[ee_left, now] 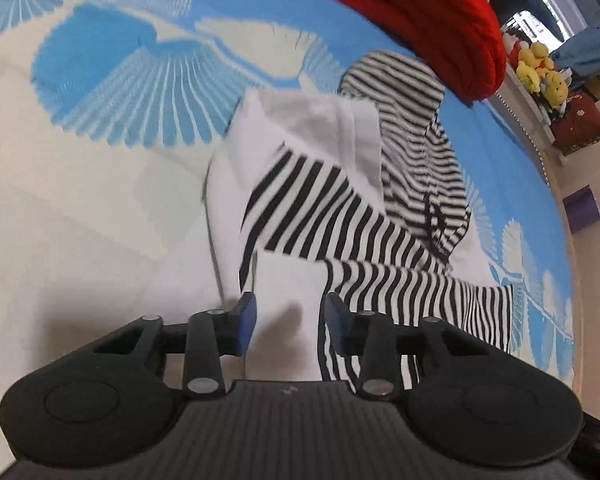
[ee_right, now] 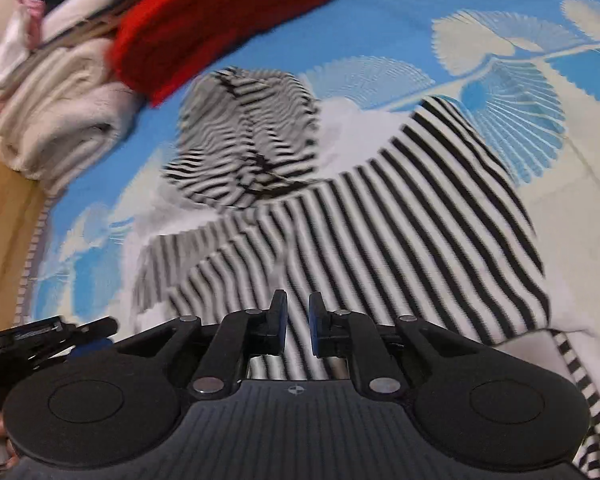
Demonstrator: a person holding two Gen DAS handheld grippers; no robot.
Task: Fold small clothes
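Observation:
A small black-and-white striped garment (ee_left: 320,200) with white panels lies crumpled on the blue and white bedspread (ee_left: 100,60). My left gripper (ee_left: 290,316) hovers over its near white part, jaws apart, the cloth showing in the gap and no pad pressing it. In the right wrist view the striped garment (ee_right: 380,220) spreads wide, with a bunched finer-striped part (ee_right: 248,140) behind. My right gripper (ee_right: 297,320) is low over the stripes with a narrow gap between its pads and nothing pinched. The left gripper (ee_right: 60,340) shows at the lower left edge there.
A red knit garment (ee_right: 220,20) lies beyond the striped one, next to a pile of folded pale cloths (ee_right: 60,112). The bed edge (ee_left: 548,168) runs along the right, with yellow plush toys (ee_left: 540,68) past it. Wooden floor (ee_right: 4,220) lies left of the bedspread (ee_right: 420,0).

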